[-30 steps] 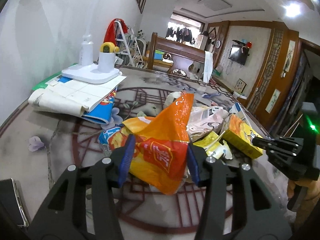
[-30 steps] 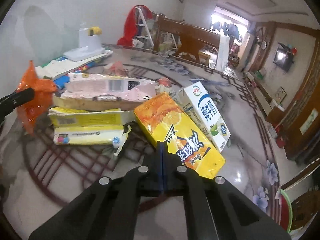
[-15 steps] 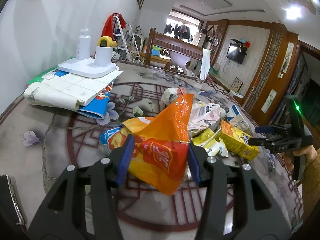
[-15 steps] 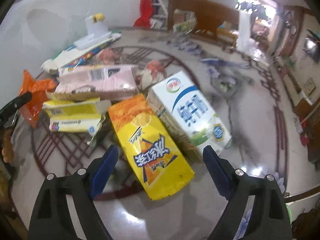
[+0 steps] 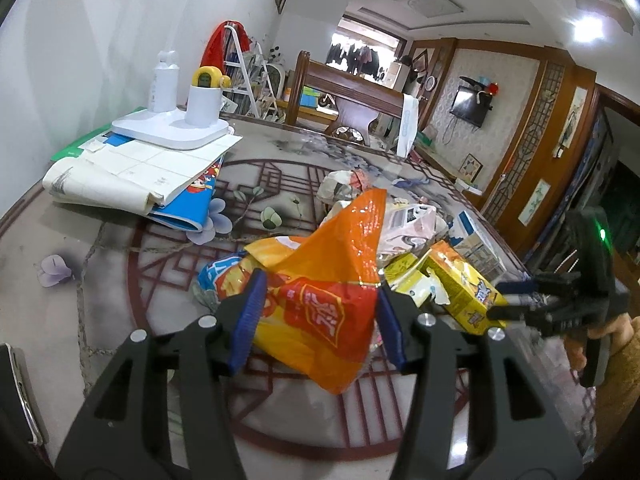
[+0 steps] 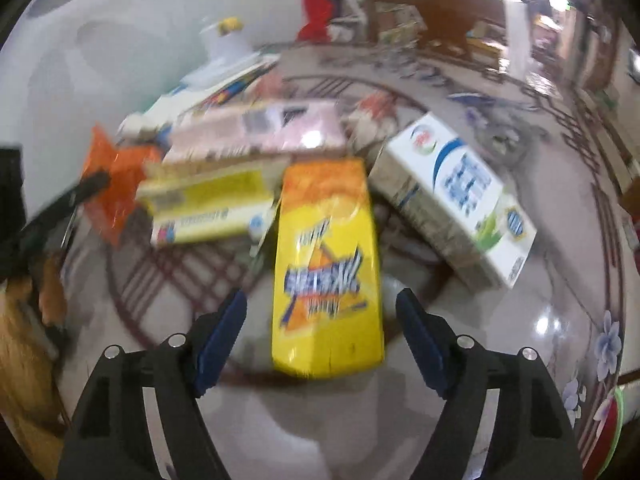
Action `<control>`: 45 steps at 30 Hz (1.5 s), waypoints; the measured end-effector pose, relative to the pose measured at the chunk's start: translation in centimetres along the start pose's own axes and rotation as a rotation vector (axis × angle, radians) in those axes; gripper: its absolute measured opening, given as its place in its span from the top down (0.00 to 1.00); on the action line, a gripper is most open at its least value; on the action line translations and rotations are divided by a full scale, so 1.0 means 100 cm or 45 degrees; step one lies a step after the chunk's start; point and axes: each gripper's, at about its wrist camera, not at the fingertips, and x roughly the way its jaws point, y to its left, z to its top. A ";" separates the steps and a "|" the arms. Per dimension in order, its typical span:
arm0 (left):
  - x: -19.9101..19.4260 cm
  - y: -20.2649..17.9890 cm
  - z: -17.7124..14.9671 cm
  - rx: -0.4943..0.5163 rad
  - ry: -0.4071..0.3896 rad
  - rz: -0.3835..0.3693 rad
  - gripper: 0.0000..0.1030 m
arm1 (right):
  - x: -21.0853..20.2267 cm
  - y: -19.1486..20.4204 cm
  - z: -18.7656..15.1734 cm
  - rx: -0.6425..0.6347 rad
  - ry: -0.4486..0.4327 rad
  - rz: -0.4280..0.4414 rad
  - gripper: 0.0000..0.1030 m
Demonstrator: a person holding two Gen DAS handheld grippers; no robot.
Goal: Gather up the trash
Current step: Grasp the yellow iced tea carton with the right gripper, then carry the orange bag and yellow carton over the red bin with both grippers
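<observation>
Your right gripper [image 6: 320, 328], shut a second ago, has sprung wide and just begun closing in again. It has also tipped down over the yellow carton [image 6: 326, 264], now centred in the right view. The carton's near end sits between the pads with gaps on both sides, so nothing is gripped yet; you look lined up to take it next. Your left gripper [image 5: 316, 320] stays put, half closed on the orange bag [image 5: 332, 280], lower centre of the left view, held up off the table [image 5: 120, 280].
</observation>
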 end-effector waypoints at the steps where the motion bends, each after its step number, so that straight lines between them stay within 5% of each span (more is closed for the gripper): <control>1: 0.000 0.000 0.000 0.003 -0.004 0.003 0.51 | 0.002 0.004 0.004 -0.012 -0.002 -0.047 0.24; 6: -0.003 0.000 0.000 -0.001 -0.017 -0.005 0.51 | 0.026 0.018 0.013 -0.008 0.021 -0.121 0.26; 8: -0.004 0.000 0.000 0.003 -0.018 -0.012 0.51 | 0.029 0.020 0.009 -0.023 0.014 -0.183 0.43; 12: -0.007 -0.004 0.000 0.020 -0.029 -0.026 0.51 | 0.015 0.020 -0.004 0.013 -0.038 -0.154 0.44; 21: -0.019 -0.021 -0.003 0.092 -0.115 0.022 0.51 | -0.066 0.024 -0.070 0.315 -0.413 -0.038 0.44; 27: -0.036 -0.060 -0.009 0.125 -0.158 -0.059 0.51 | -0.108 0.022 -0.111 0.534 -0.636 0.022 0.44; 45: -0.058 -0.157 -0.013 0.240 -0.262 -0.176 0.51 | -0.140 -0.011 -0.163 0.680 -0.717 0.012 0.43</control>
